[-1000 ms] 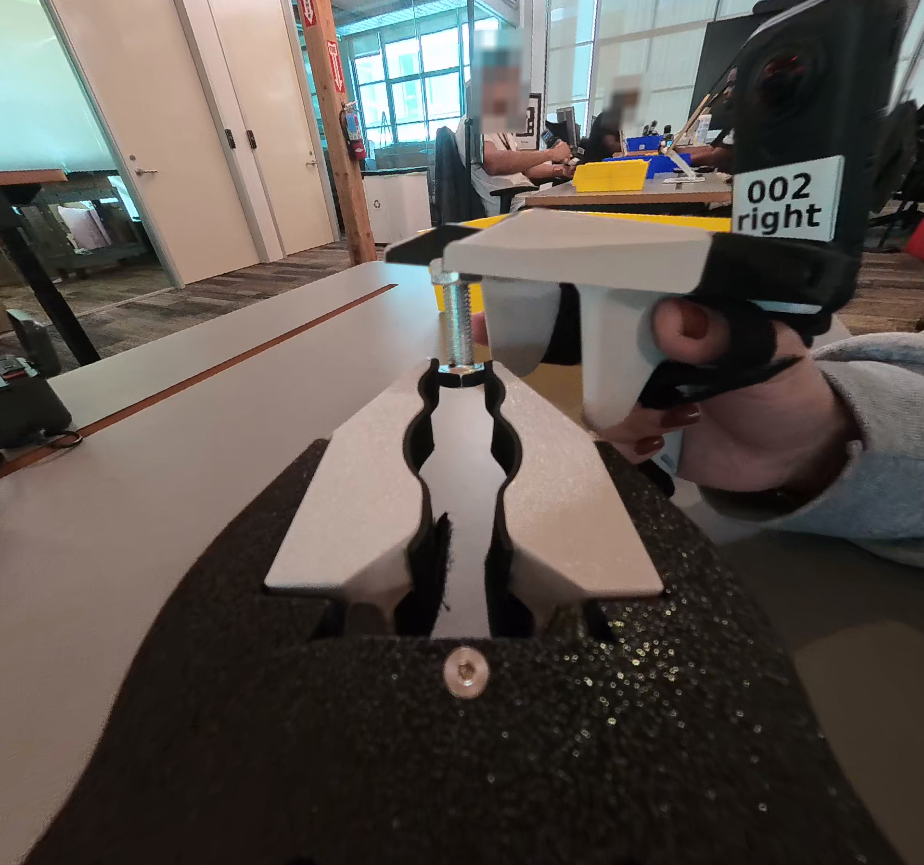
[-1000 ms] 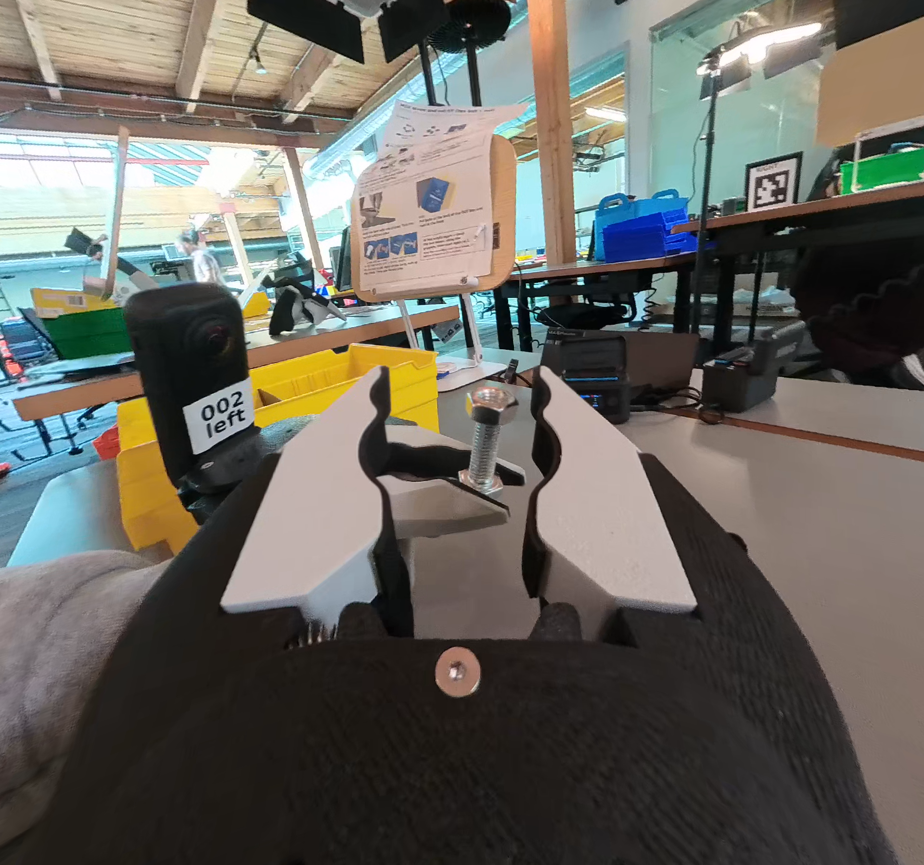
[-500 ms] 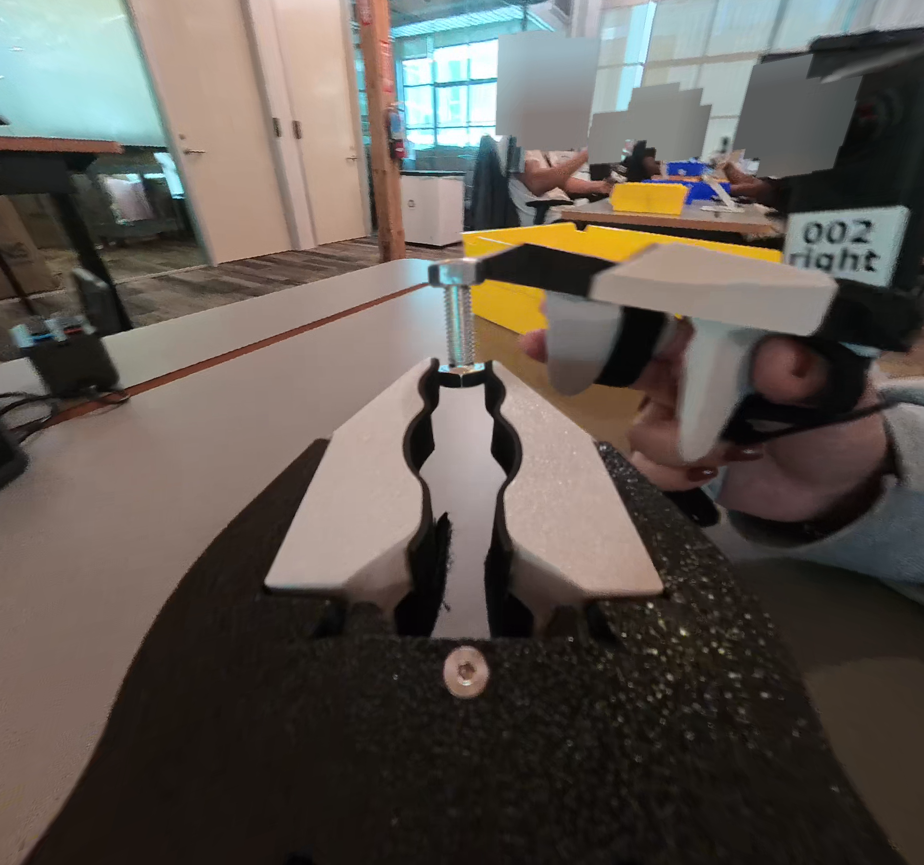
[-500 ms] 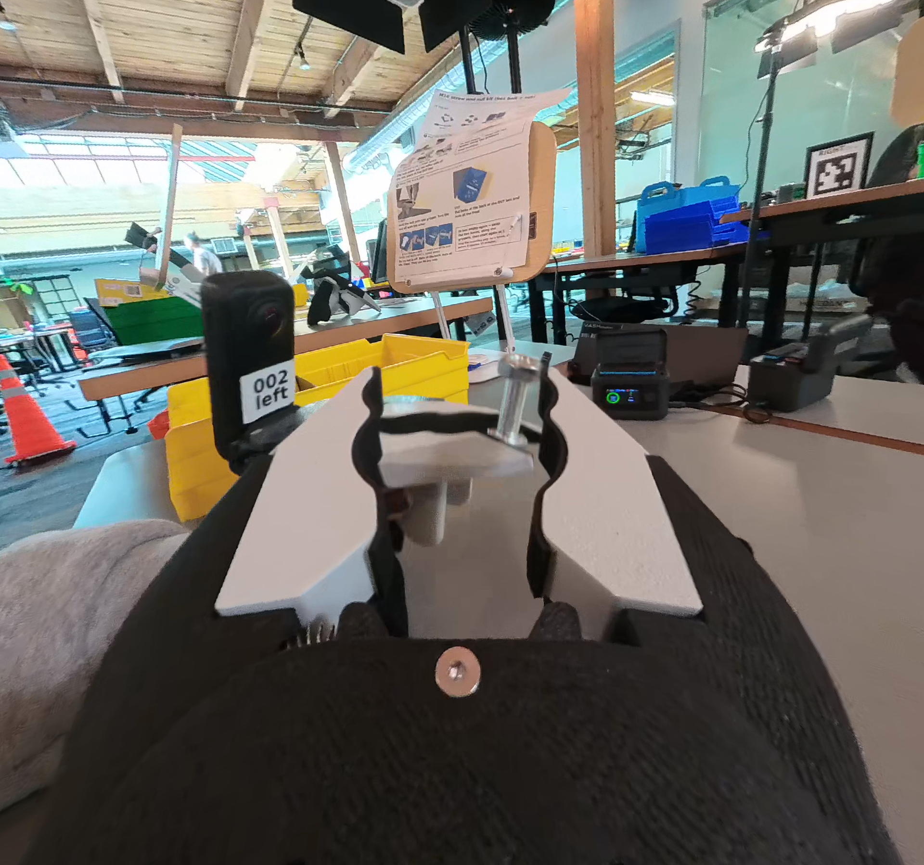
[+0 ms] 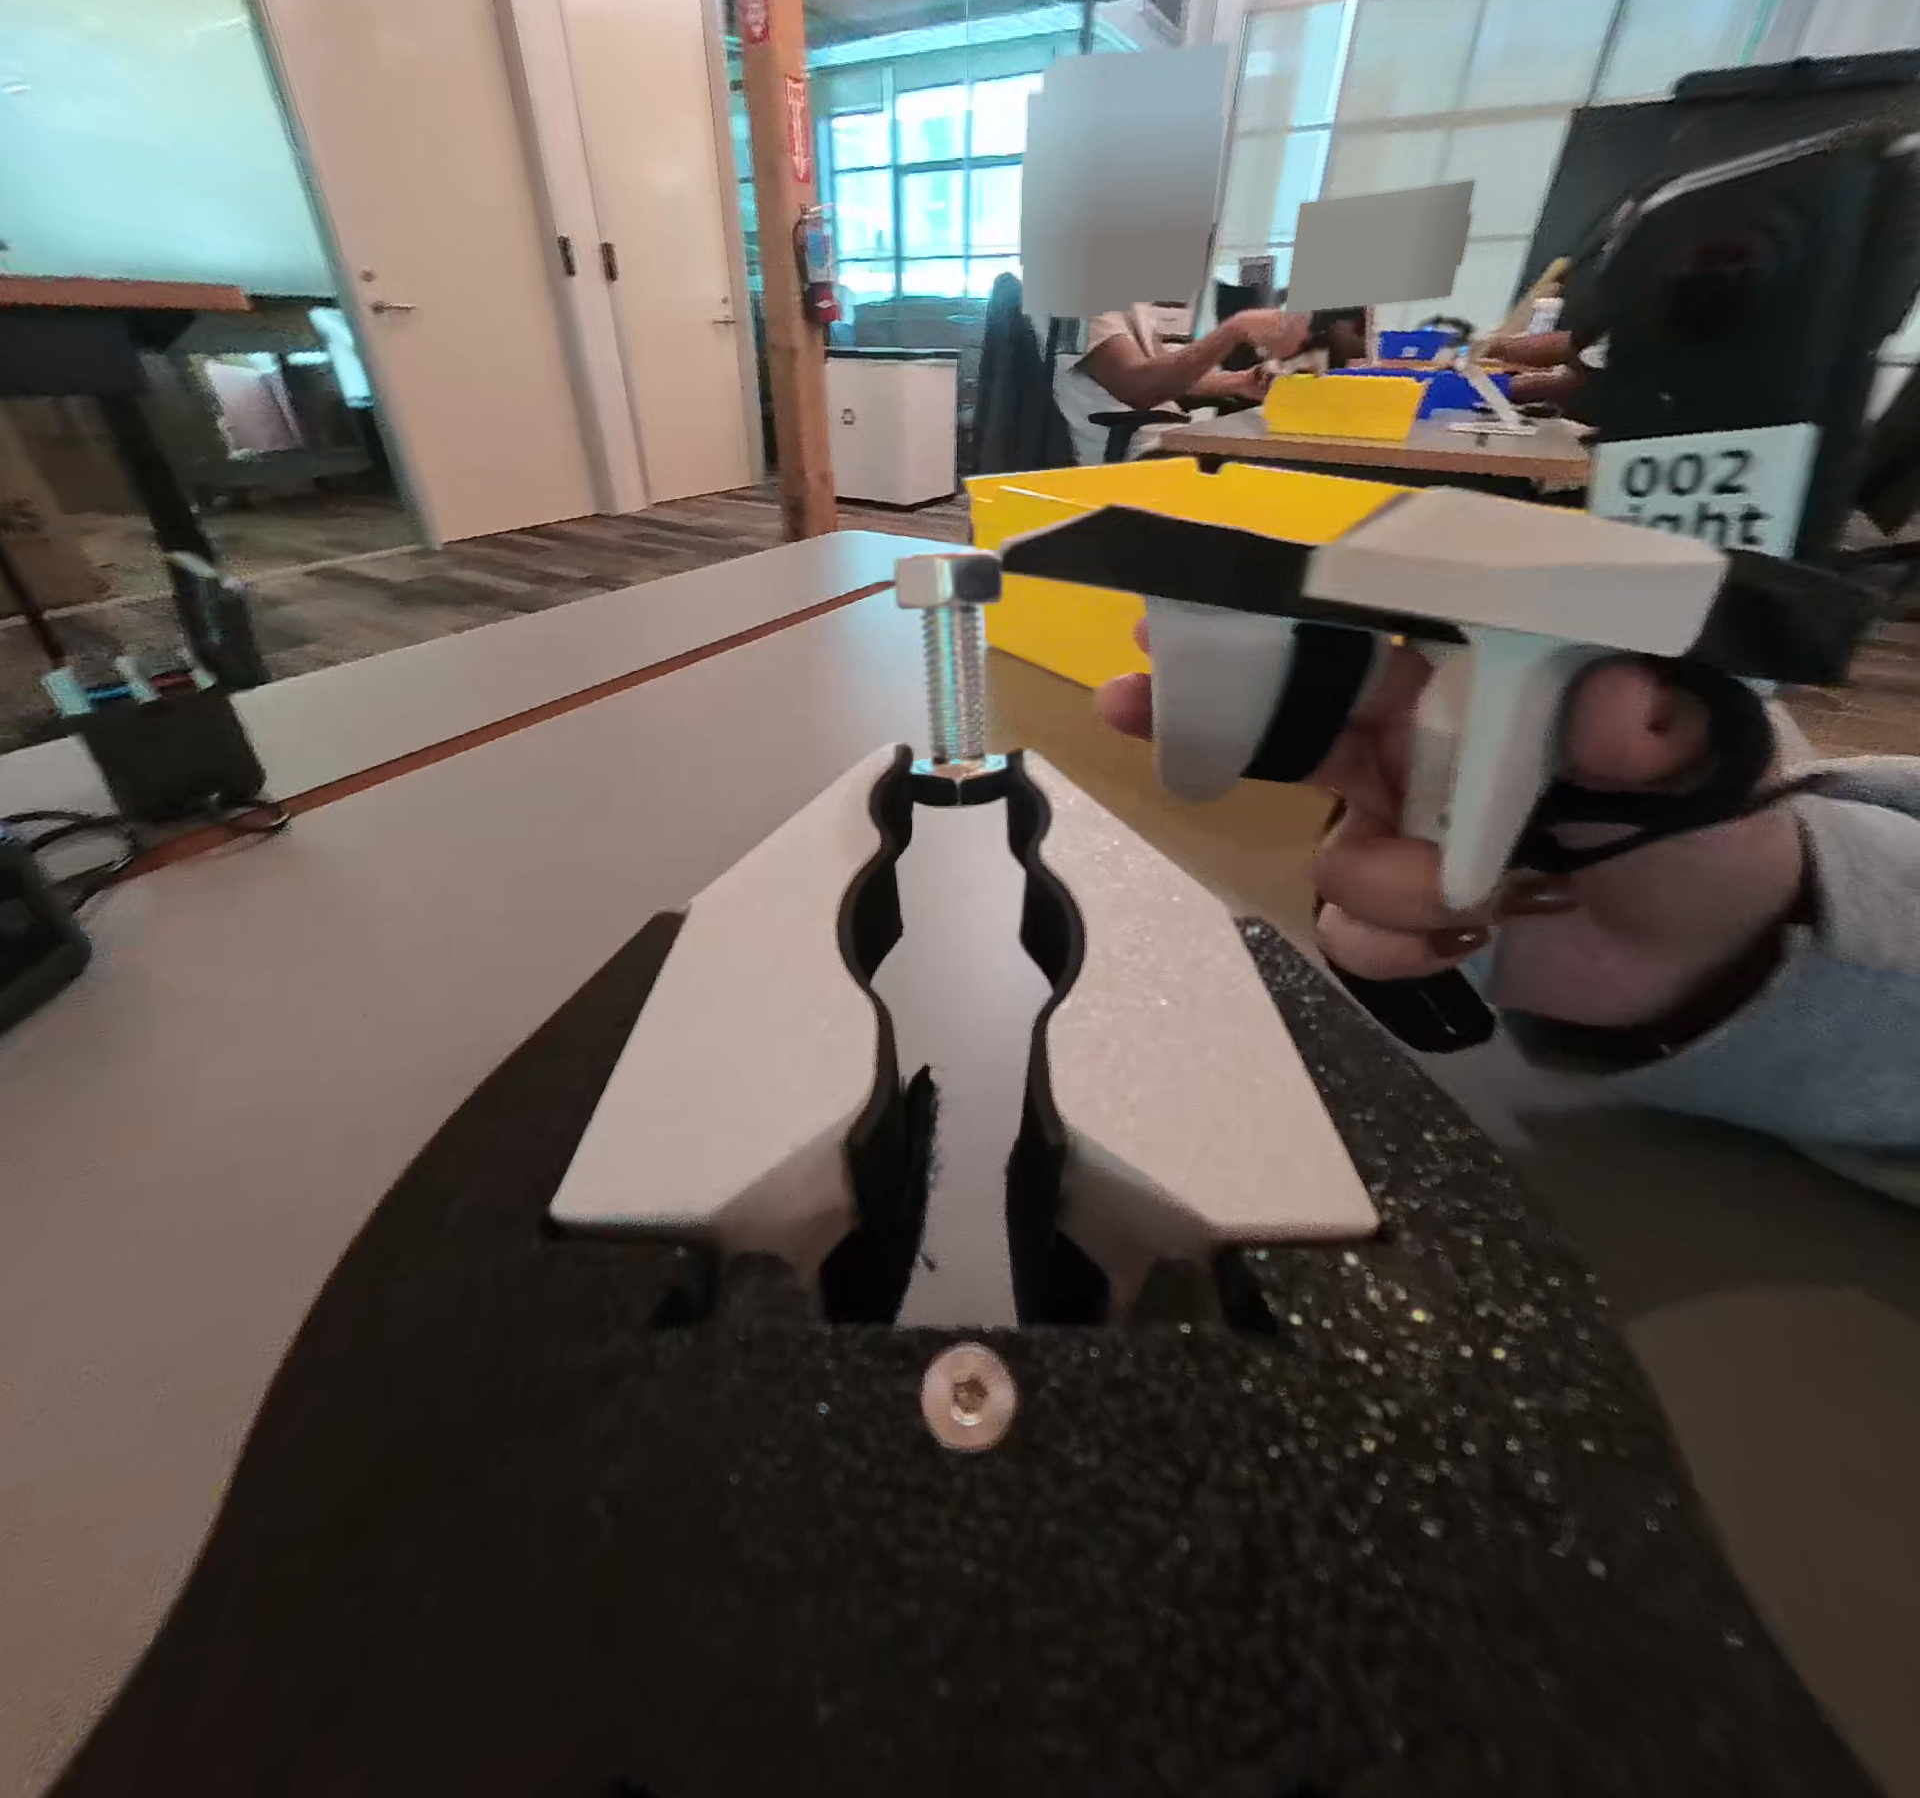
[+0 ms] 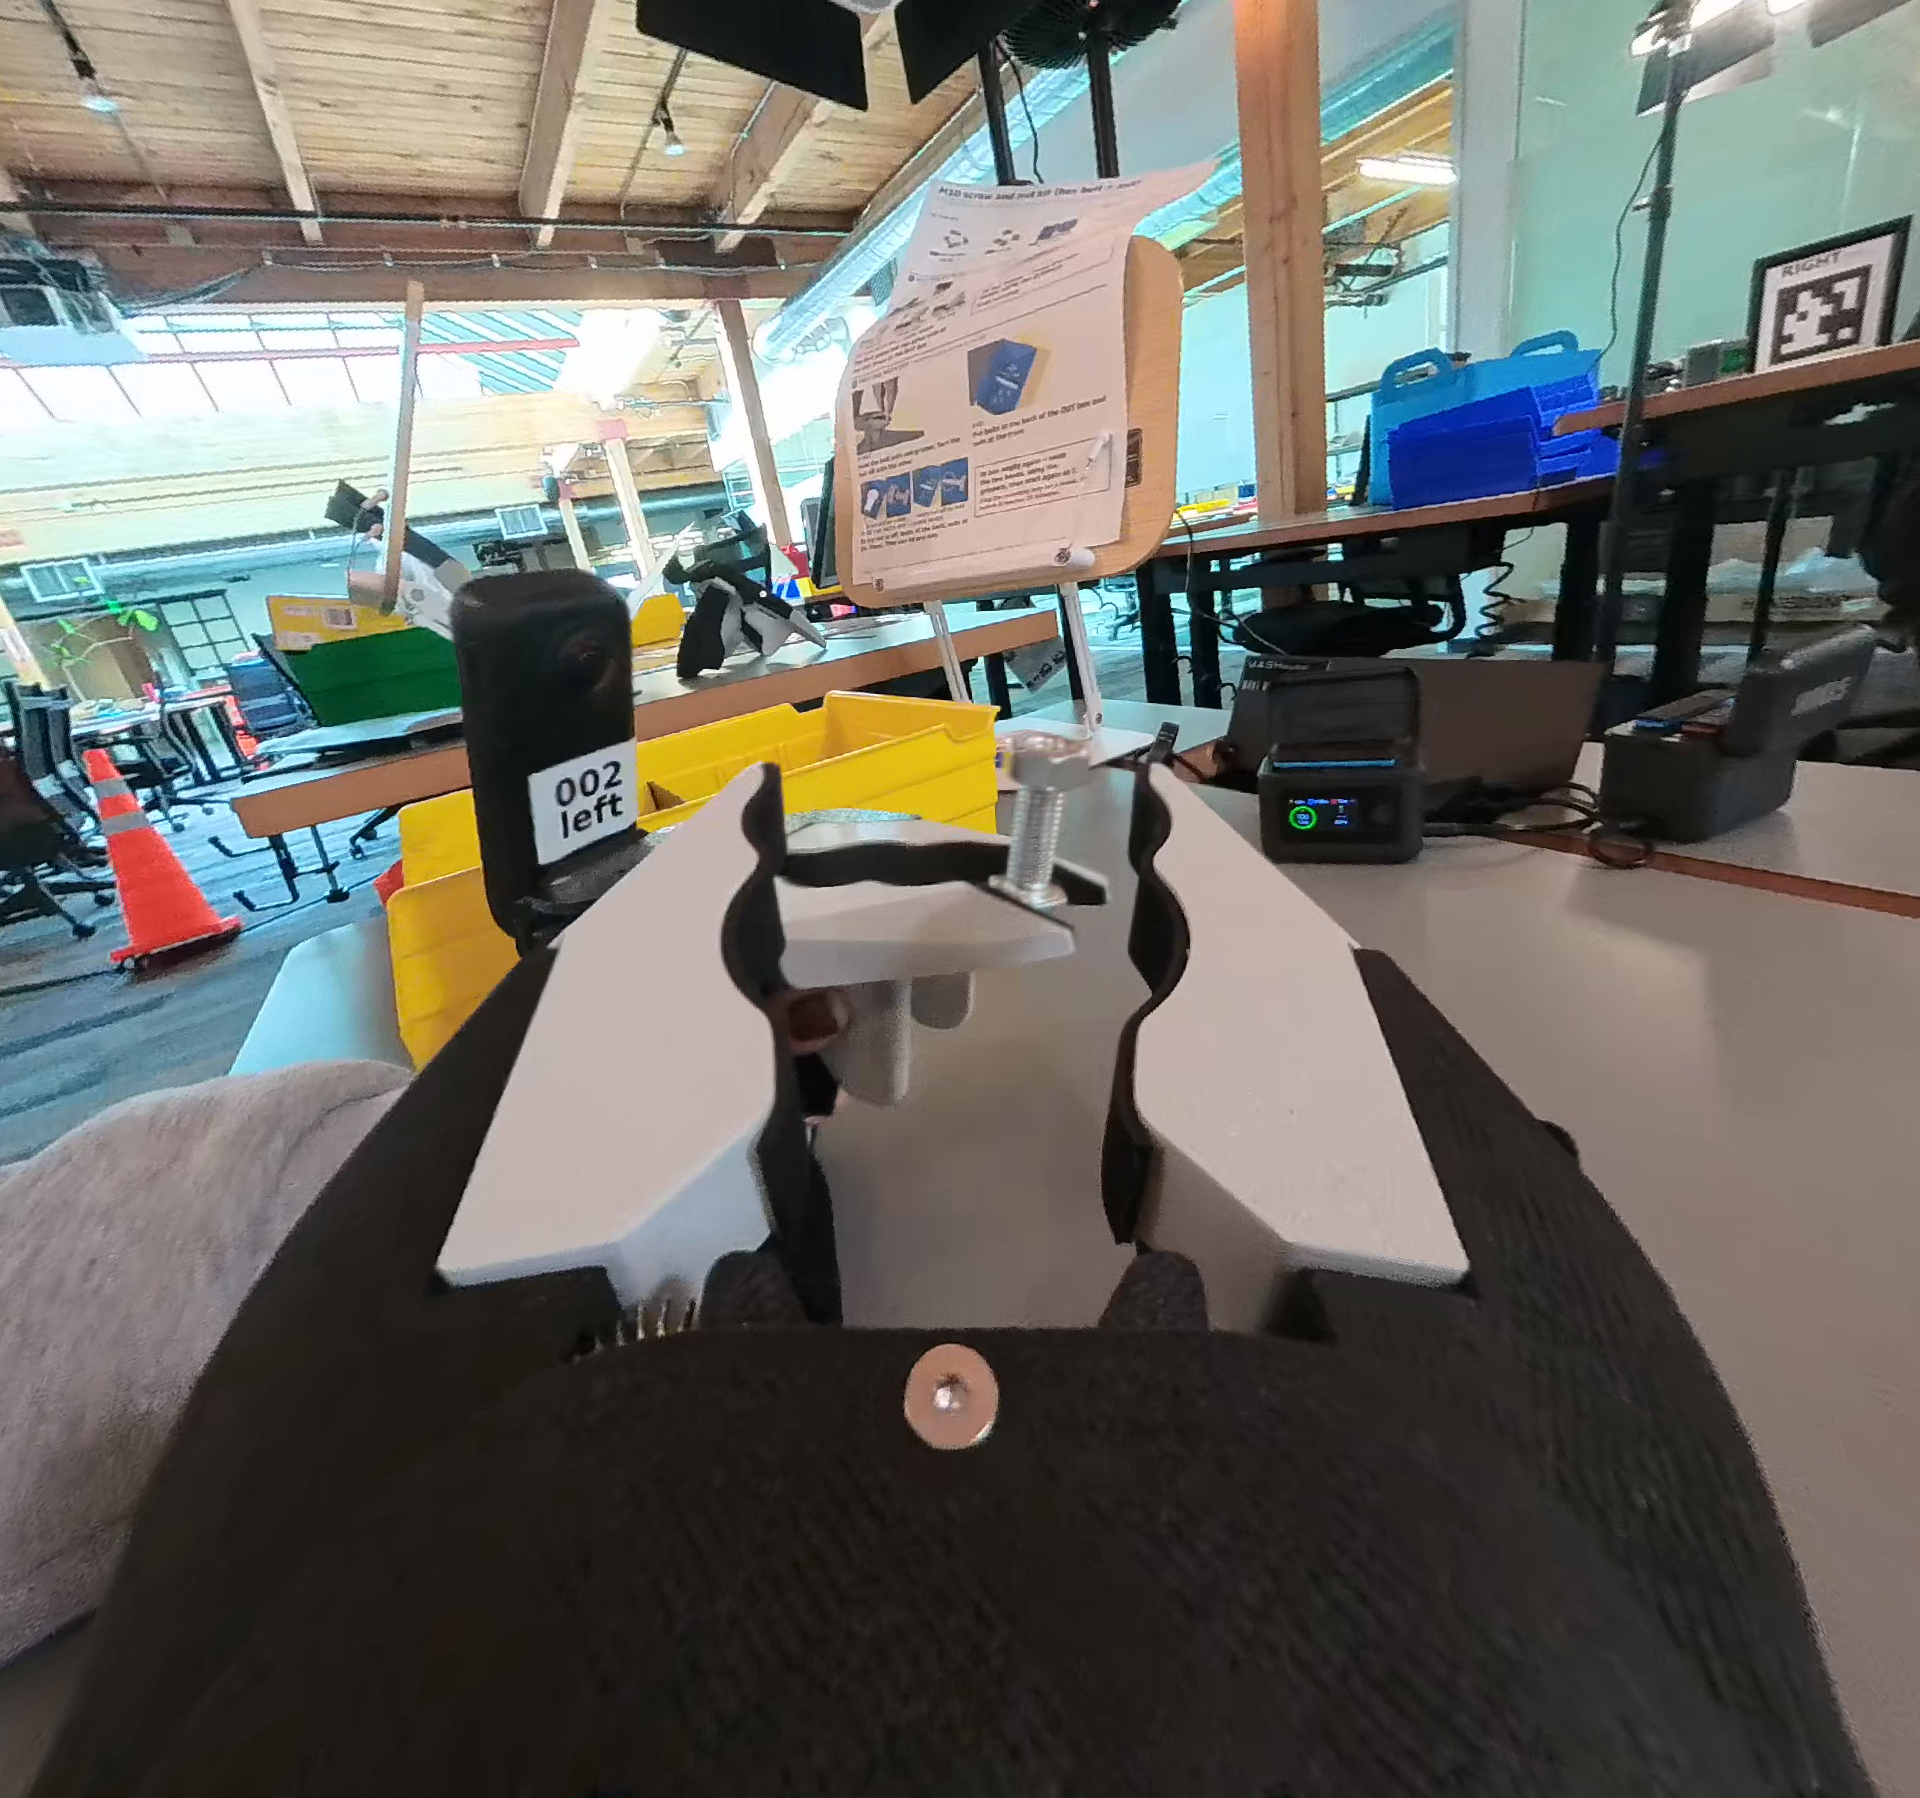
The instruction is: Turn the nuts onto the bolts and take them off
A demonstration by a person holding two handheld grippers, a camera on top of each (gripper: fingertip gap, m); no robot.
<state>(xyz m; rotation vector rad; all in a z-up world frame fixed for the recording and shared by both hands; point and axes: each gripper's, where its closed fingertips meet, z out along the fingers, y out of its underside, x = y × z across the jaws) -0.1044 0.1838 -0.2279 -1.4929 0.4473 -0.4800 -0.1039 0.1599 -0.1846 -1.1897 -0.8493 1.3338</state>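
Note:
A silver bolt [image 5: 951,678] stands upright, its thread in a hex nut [image 5: 956,788]. My left gripper [image 5: 956,774] is shut on the nut at its fingertips and holds it above the grey table [image 5: 436,875]. My right gripper [image 5: 1039,559] comes in level from the right, its tip at the bolt head [image 5: 948,579]. In the right wrist view my right gripper [image 6: 956,782] is open. The bolt [image 6: 1032,829] stands between its fingertips, nearer the right finger [image 6: 1226,927], without touching it. The left gripper [image 6: 1039,894] shows there from the side, shut on the nut [image 6: 1023,884].
A yellow bin [image 5: 1122,522] [image 6: 831,761] stands on the table behind the grippers. A clipboard stand with a paper sheet [image 6: 997,398] and a small black device with a screen [image 6: 1335,787] stand farther back. Another black device with cables [image 5: 156,740] is on the left. People sit at a far desk.
My right gripper has drawn back to the right, from over the bolt head to its tip beside it. The bolt now sits nearer its right finger. The left gripper still holds the nut.

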